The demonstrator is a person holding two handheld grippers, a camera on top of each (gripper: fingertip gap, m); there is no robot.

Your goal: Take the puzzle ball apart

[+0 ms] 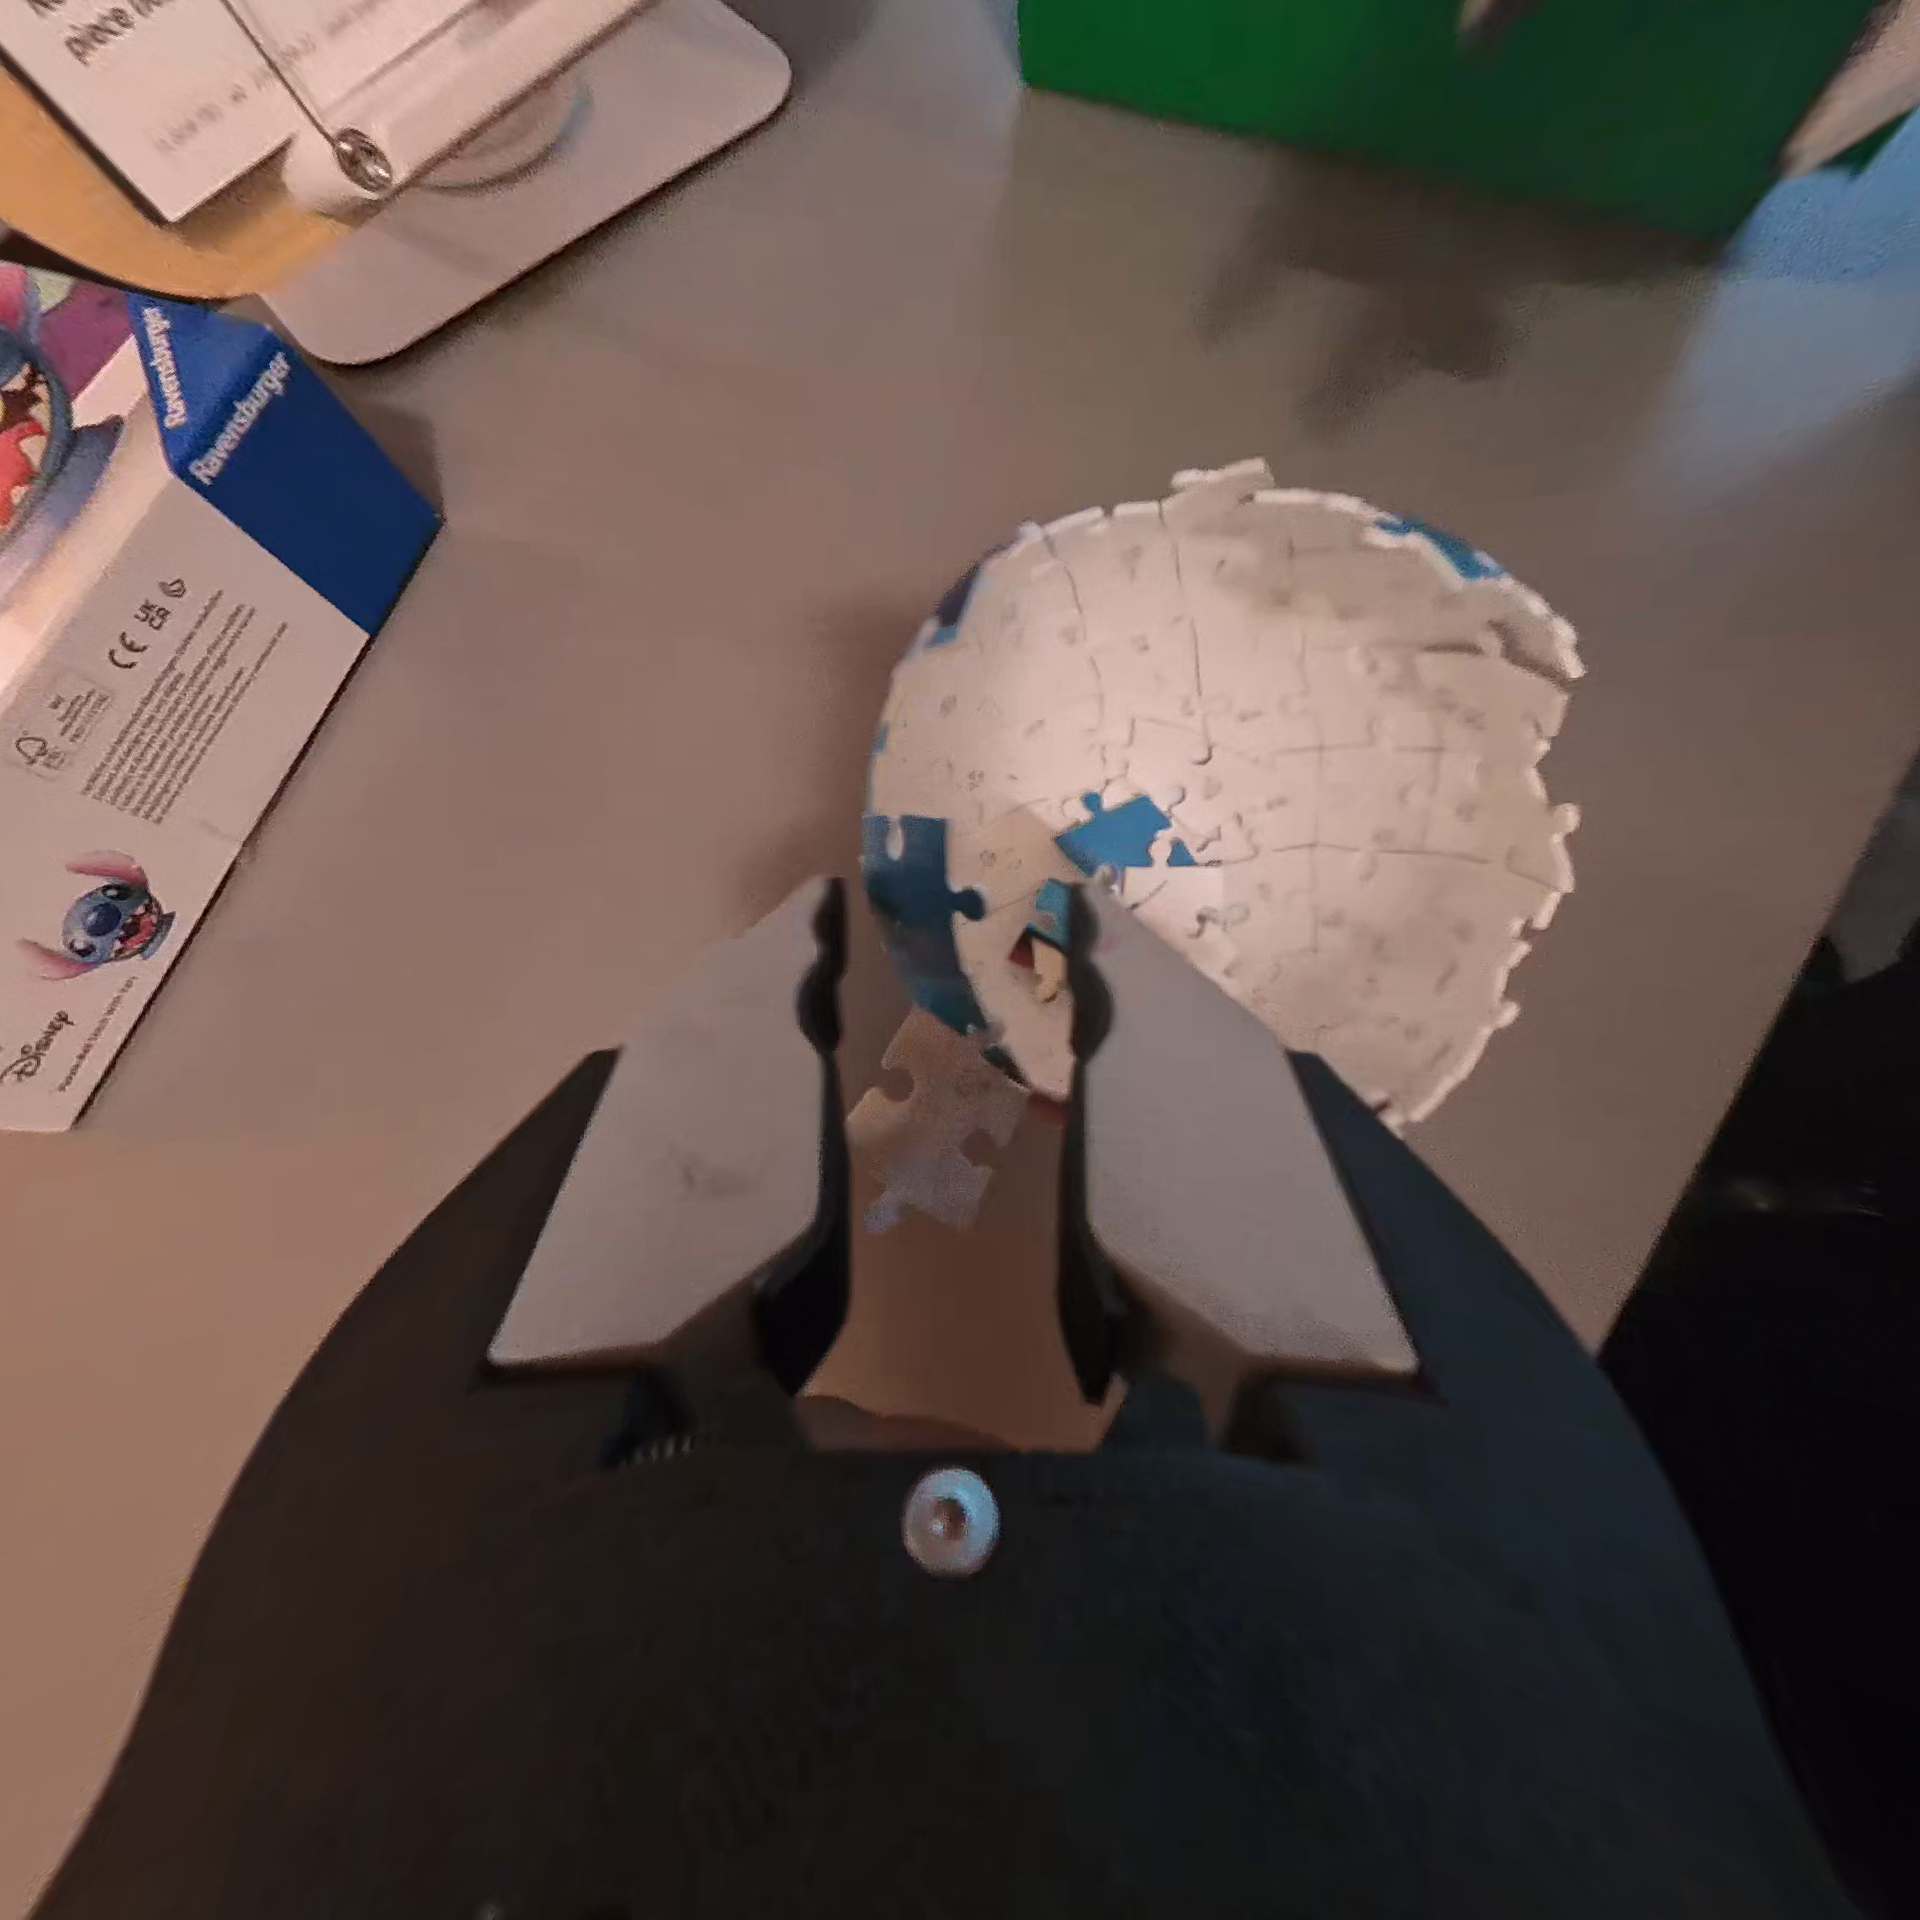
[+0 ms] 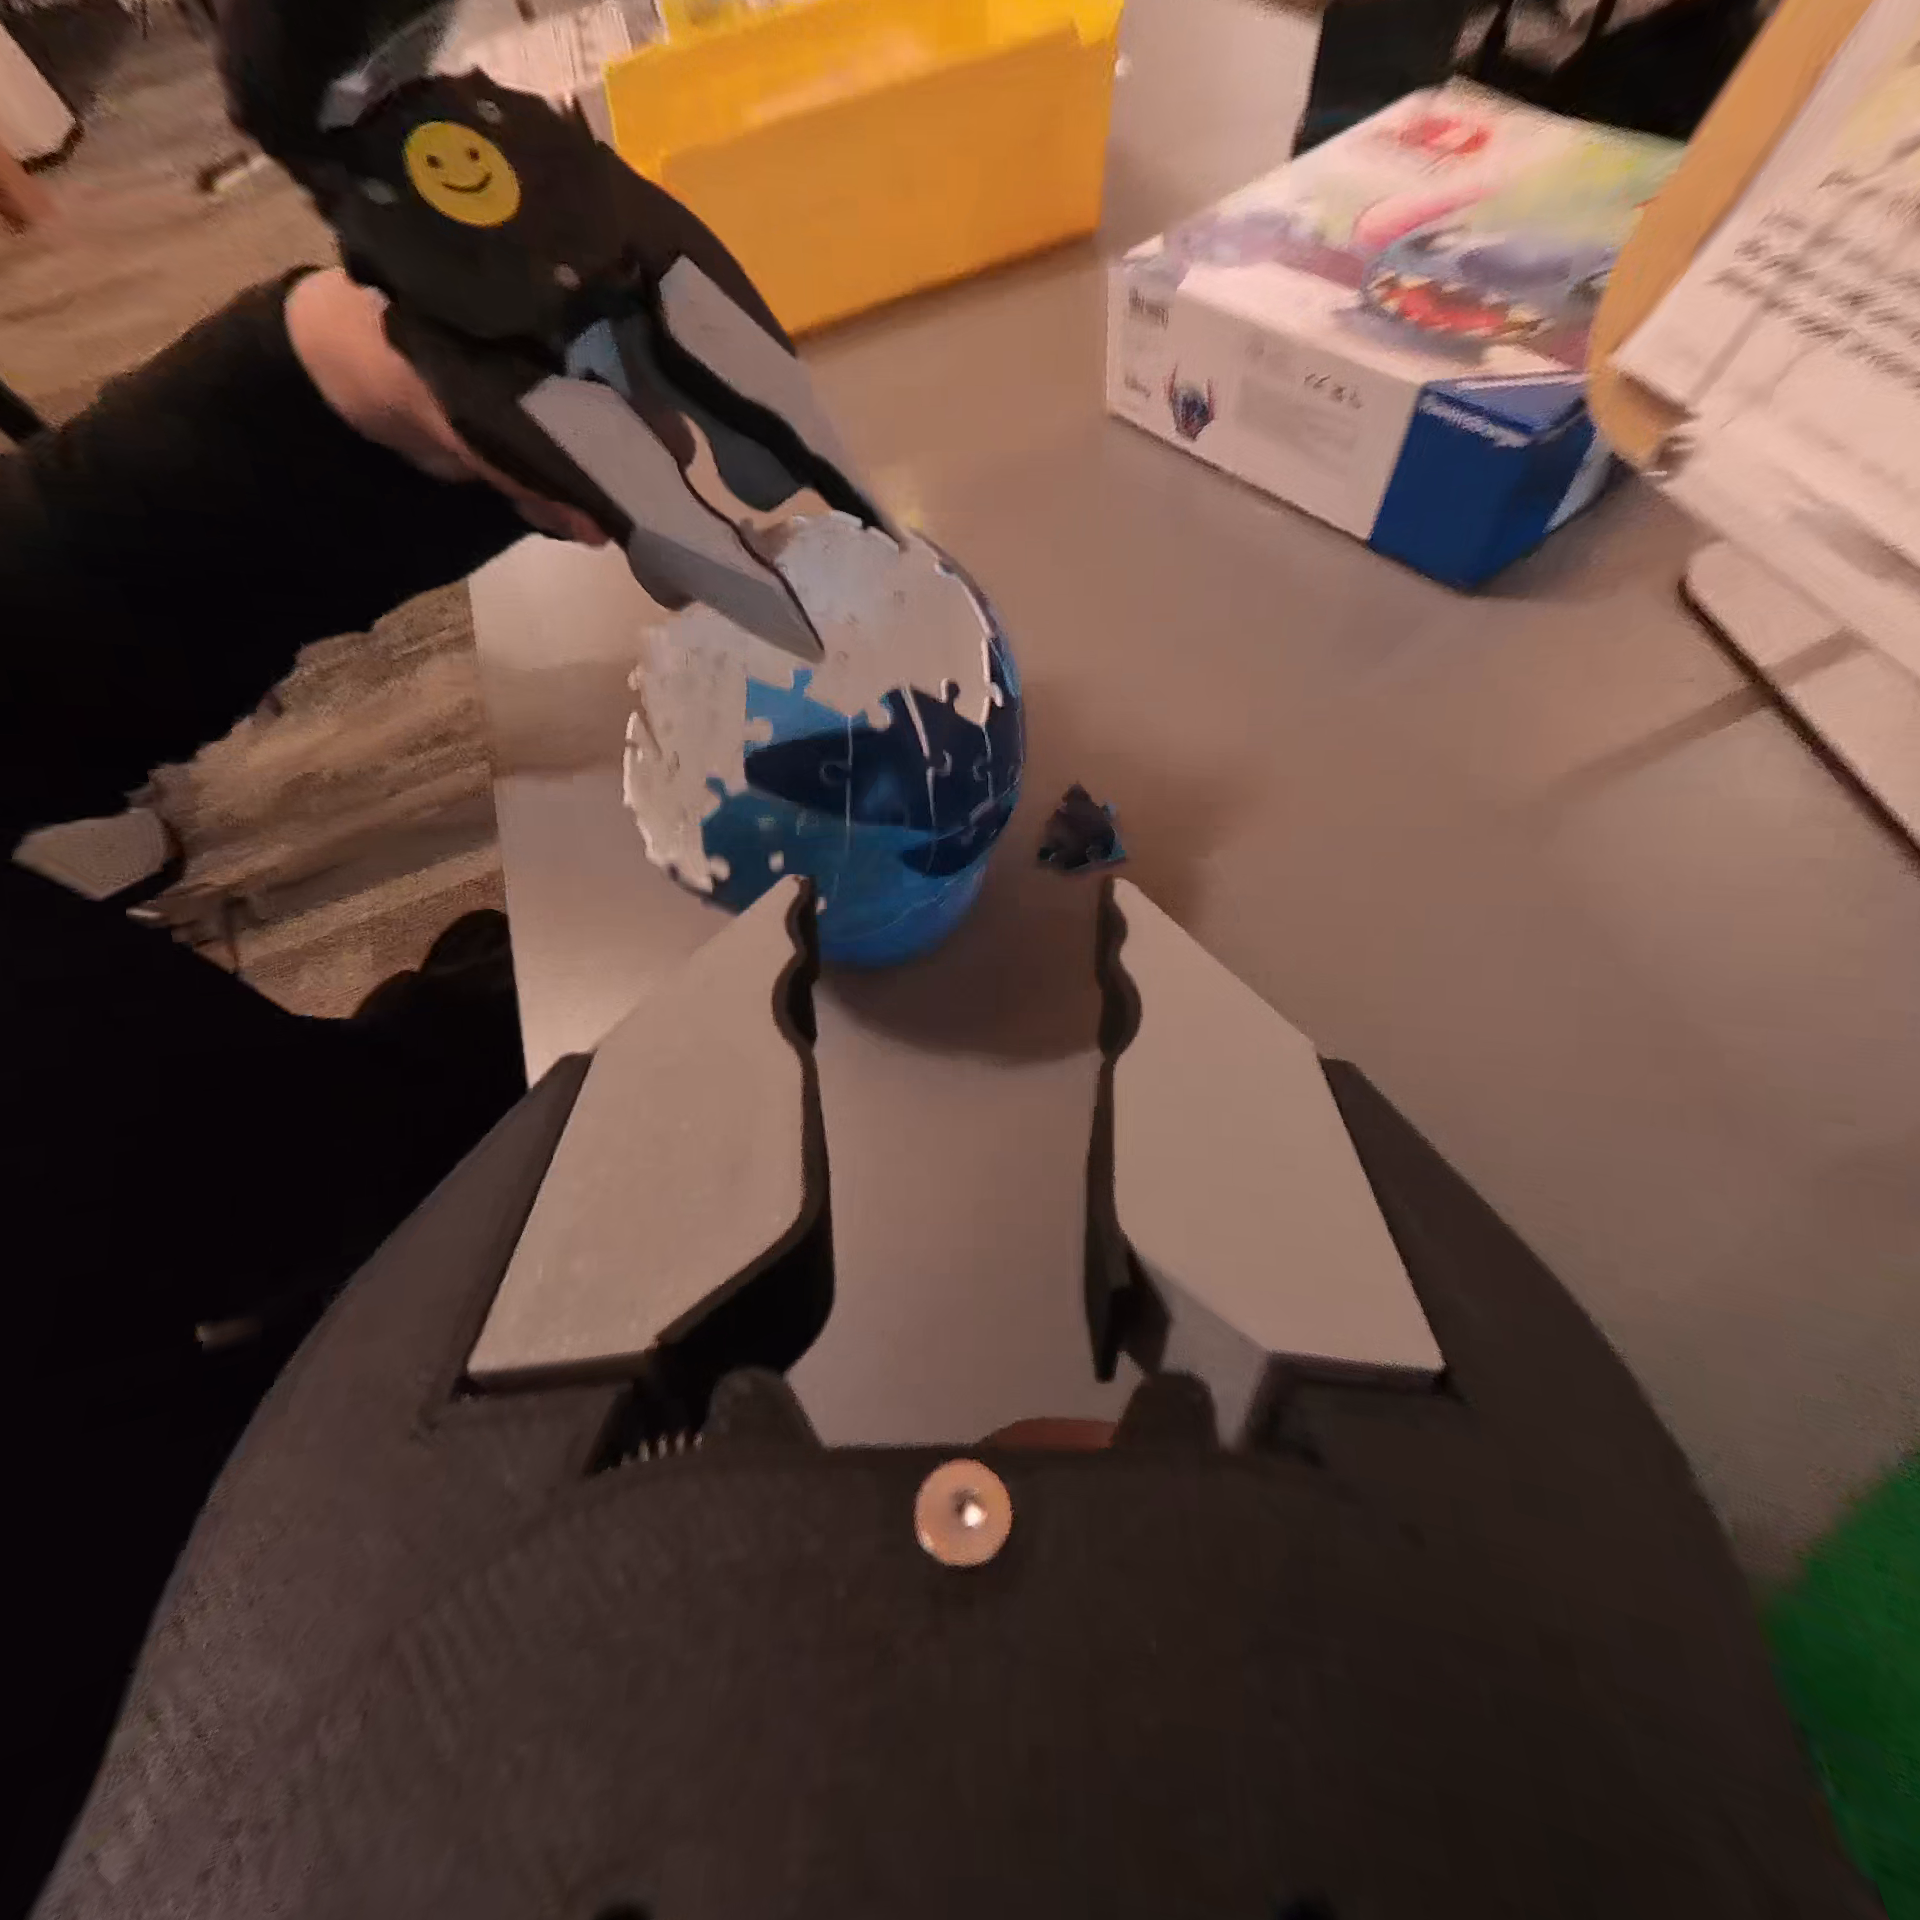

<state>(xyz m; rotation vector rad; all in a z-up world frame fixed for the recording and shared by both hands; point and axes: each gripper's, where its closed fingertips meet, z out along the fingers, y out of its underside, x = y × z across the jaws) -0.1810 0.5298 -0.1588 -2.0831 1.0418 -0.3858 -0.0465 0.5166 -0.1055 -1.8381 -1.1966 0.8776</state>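
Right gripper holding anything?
No. The right gripper stands open over bare table, short of the puzzle ball and the loose dark piece.

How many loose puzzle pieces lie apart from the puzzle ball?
2. One dark piece lies on the table right of the ball. One pale piece shows between the left gripper's fingers. Others may be hidden.
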